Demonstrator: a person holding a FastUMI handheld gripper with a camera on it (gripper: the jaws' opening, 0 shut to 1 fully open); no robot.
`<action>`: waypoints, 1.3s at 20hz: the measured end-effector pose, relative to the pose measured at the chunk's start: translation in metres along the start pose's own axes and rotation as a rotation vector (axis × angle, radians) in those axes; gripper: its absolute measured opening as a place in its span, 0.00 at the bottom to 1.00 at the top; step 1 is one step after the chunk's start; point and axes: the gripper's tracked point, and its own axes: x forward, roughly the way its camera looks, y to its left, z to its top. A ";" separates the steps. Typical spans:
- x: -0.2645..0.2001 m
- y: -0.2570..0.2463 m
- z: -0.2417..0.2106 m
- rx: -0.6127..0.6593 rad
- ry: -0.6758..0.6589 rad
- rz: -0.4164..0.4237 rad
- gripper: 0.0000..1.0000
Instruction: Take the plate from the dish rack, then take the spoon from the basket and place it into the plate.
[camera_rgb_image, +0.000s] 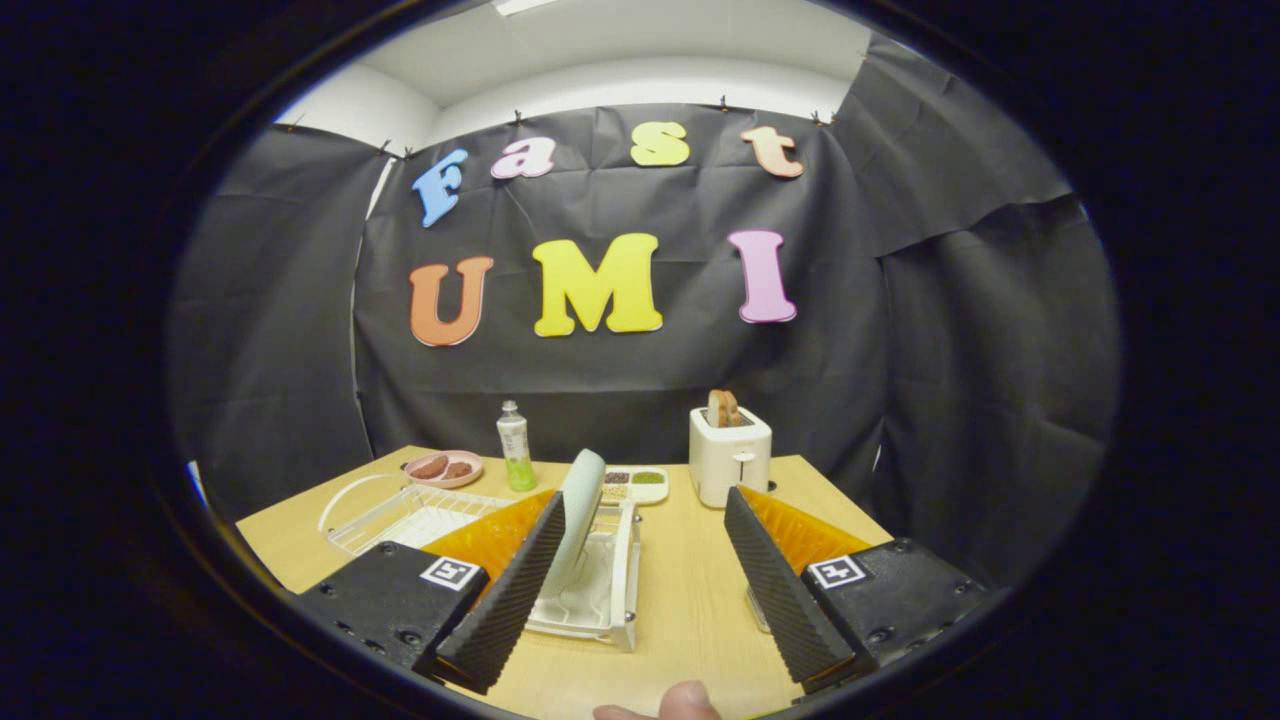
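Your claw (640, 580) is wide open, and the plate (580, 520) stands on edge in the dish rack (610, 600), probably to dry.

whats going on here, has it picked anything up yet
Nothing is held yet. A person's handheld gripper hovers over the wooden table with its fingers wide open. The pale plate stands upright in the white dish rack, just by the left finger and between the two. A white wire basket sits further left; a toaster with bread stands beyond.
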 end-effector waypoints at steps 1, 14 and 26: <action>0.004 0.005 0.003 -0.004 0.018 0.019 1.00; 0.082 0.042 0.020 0.039 0.512 0.149 1.00; 0.143 0.065 -0.055 0.171 0.835 0.077 0.70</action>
